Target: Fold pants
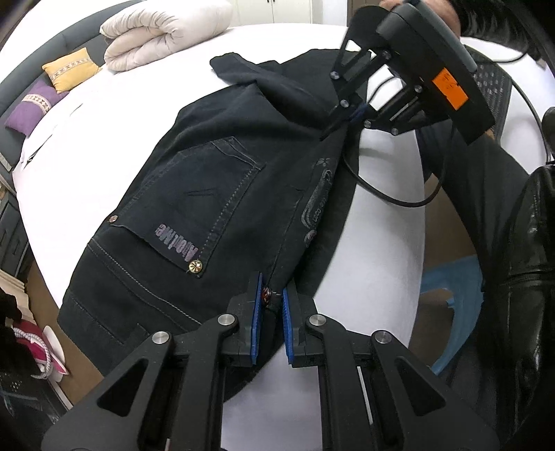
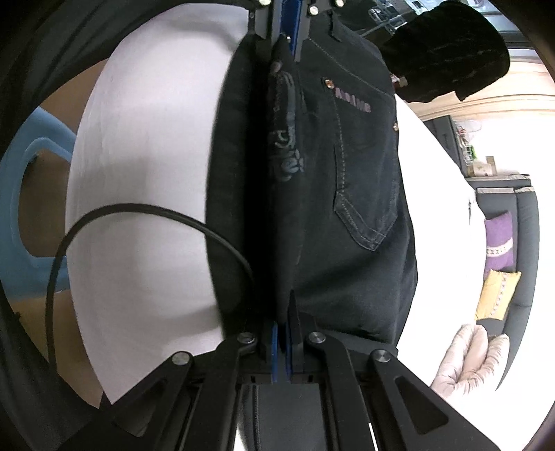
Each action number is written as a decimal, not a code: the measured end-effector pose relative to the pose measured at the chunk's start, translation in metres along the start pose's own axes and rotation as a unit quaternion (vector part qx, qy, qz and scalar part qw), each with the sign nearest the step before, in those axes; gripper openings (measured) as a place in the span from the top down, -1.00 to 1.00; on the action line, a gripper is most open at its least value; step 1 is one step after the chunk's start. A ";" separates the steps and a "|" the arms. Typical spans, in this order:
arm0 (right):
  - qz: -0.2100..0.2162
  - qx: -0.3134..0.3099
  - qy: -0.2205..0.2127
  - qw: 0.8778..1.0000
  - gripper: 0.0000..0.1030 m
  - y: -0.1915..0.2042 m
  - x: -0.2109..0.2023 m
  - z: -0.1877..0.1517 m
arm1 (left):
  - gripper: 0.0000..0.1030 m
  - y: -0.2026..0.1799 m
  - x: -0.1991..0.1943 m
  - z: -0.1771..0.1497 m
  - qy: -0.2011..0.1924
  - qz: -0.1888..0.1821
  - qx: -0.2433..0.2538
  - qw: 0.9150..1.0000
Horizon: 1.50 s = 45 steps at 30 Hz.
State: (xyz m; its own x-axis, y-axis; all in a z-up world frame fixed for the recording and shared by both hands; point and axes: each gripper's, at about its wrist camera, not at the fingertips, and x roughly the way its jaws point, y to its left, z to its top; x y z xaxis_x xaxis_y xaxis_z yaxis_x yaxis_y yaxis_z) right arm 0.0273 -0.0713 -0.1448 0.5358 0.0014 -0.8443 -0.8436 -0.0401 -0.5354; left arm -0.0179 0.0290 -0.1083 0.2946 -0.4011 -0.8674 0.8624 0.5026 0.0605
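Observation:
Dark navy jeans [image 1: 215,194] lie folded lengthwise on a white bed [image 1: 131,114], back pocket with purple lettering facing up. My left gripper [image 1: 272,295] is shut on the waistband edge near a button, blue pads pinching the fabric. My right gripper [image 1: 350,116] shows in the left wrist view, shut on the pants near the crotch end. In the right wrist view the right gripper [image 2: 282,326] pinches the pants [image 2: 347,208], and the left gripper [image 2: 284,31] holds the far end at the top.
A folded cream duvet [image 1: 163,31] and yellow [image 1: 69,69] and purple [image 1: 33,107] cushions lie at the bed's far side. A black cable [image 2: 138,215] loops over the bed. A blue plastic stool [image 1: 451,298] stands beside the bed.

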 end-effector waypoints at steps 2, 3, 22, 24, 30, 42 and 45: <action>-0.008 -0.009 0.005 1.000 0.92 0.004 -0.002 0.000 | 0.82 -0.001 -0.002 -0.002 0.003 -0.001 0.002 1.000; -0.013 -0.016 0.008 1.000 0.92 0.010 -0.004 0.000 | 0.82 -0.005 -0.004 -0.003 0.004 0.000 0.001 1.000; -0.058 0.077 0.041 0.994 0.86 0.039 0.013 0.011 | 0.76 0.033 -0.051 0.033 -0.072 -0.017 -0.194 0.978; -0.066 0.093 0.039 0.993 0.86 0.041 0.011 0.011 | 0.76 0.034 -0.028 0.051 -0.080 -0.018 -0.214 0.973; -0.076 0.172 0.019 0.982 0.72 0.035 -0.003 -0.003 | 0.76 0.023 0.066 0.052 -0.028 -0.021 -0.266 0.963; 0.106 0.845 -0.231 0.471 -0.07 -0.149 0.015 -0.330 | 0.77 0.031 0.073 0.037 -0.037 -0.051 -0.340 0.938; 0.138 0.896 -0.206 0.369 0.11 -0.161 0.071 -0.376 | 0.77 0.035 0.076 0.042 -0.033 -0.054 -0.351 0.934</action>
State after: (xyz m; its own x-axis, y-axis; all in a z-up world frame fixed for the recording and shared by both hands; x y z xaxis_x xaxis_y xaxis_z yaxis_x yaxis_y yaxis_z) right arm 0.2137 -0.4408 -0.1111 0.6824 0.4107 -0.6047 0.2689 0.6282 0.7301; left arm 0.0519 -0.0163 -0.1512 0.2662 -0.5140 -0.8154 0.4137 0.8250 -0.3850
